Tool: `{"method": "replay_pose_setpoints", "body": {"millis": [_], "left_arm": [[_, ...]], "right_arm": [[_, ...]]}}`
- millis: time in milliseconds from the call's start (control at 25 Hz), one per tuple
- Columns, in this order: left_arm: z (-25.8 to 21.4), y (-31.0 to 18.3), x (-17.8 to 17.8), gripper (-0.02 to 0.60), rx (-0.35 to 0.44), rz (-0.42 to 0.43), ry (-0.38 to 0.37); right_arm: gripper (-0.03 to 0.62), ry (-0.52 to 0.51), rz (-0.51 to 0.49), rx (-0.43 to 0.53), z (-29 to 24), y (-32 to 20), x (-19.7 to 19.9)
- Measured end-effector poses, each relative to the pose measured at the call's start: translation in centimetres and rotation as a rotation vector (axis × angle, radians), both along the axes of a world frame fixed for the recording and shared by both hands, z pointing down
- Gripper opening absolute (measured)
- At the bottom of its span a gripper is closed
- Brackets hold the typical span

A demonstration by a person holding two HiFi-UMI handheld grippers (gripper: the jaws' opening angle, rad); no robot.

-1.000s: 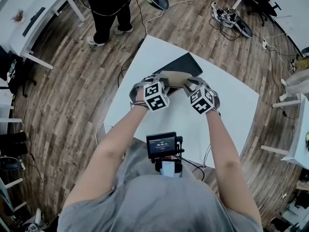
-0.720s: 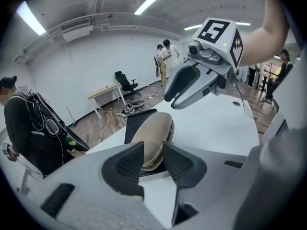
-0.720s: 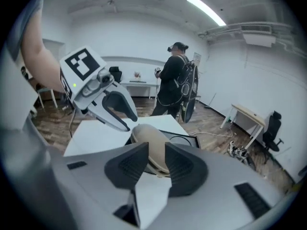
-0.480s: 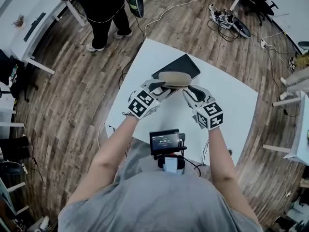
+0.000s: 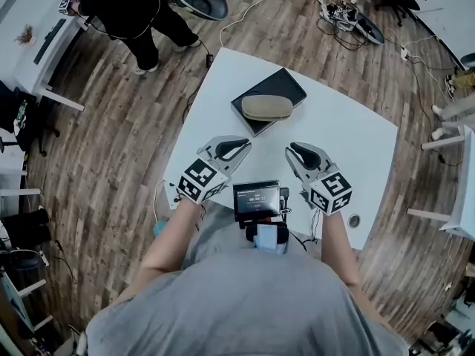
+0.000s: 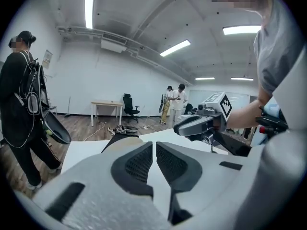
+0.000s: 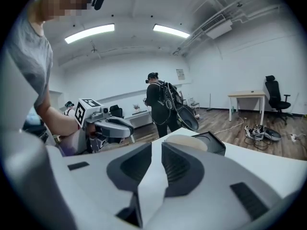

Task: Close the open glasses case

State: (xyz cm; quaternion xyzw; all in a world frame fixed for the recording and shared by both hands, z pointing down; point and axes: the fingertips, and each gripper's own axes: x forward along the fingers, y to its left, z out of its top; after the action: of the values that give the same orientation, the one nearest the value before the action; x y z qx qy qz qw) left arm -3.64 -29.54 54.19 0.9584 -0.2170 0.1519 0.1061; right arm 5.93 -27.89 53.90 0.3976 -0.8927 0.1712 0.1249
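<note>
A tan oval glasses case (image 5: 266, 107) lies with its lid down on a black flat box (image 5: 286, 87) at the far side of the white table (image 5: 356, 147). Both grippers are held near the table's front edge, well short of the case and apart from it. My left gripper (image 5: 231, 148) is shut with nothing between its jaws, and my right gripper (image 5: 303, 153) is shut and empty too. Beyond the left gripper's (image 6: 154, 145) tips the case (image 6: 125, 142) shows in the left gripper view. The right gripper view has it (image 7: 184, 141) just past that gripper's (image 7: 157, 145) tips.
A person in black with a backpack (image 5: 126, 10) stands on the wooden floor beyond the table's far left corner. A small screen device (image 5: 257, 199) hangs at my chest. Cables (image 5: 345, 17) lie on the floor at the back. A white desk (image 5: 44, 35) stands far left.
Both grippers have drawn back from the glasses case toward my body. The case stays lying on the black box, and the standing person has shifted left.
</note>
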Motion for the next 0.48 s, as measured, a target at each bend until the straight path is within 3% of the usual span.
{"method": "replay_pose_setpoints", "body": {"millis": [480], "left_arm": [[-1.4,3.1,1.4,0.018,-0.026,0.043,0.055]], "right_arm": [[0.038,-0.044,0.021,-0.017,-1.1,3.7,0.5]]}}
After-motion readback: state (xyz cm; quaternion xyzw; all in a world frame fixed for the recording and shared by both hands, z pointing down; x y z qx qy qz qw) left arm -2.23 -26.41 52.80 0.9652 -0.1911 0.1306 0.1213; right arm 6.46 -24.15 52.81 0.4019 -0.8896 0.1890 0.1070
